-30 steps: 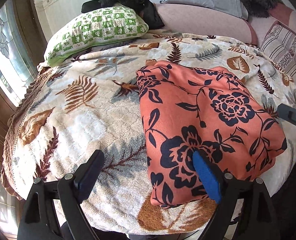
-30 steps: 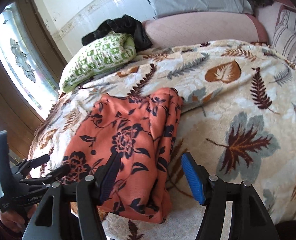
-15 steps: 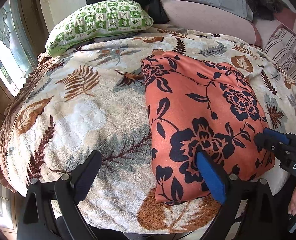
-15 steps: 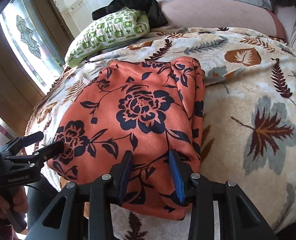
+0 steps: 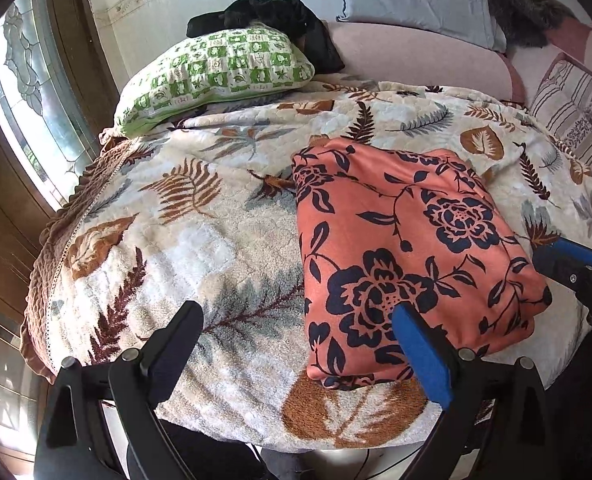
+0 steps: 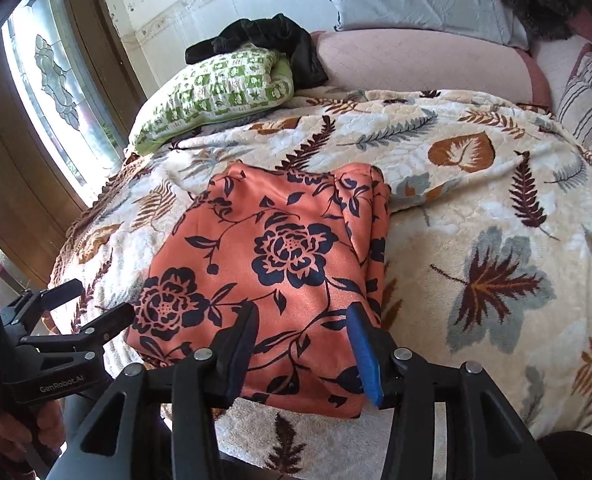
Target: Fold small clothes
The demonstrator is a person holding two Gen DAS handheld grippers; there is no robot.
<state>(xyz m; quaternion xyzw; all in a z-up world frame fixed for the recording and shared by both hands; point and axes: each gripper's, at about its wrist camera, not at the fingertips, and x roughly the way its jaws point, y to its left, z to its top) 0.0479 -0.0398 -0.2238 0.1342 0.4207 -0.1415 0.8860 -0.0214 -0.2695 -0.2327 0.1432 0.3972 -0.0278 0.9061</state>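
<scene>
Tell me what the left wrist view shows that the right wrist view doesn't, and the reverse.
Only the left wrist view shows the orange flowered cloth's left edge and the blanket beside it. Only the right wrist view shows the cloth's stacked right edge, the large leaf print beyond, and the hand holding the left gripper, whose jaws stand wide. Both show the green pillow, the black garment, and the right gripper, jaws opening, gripping nothing.
</scene>
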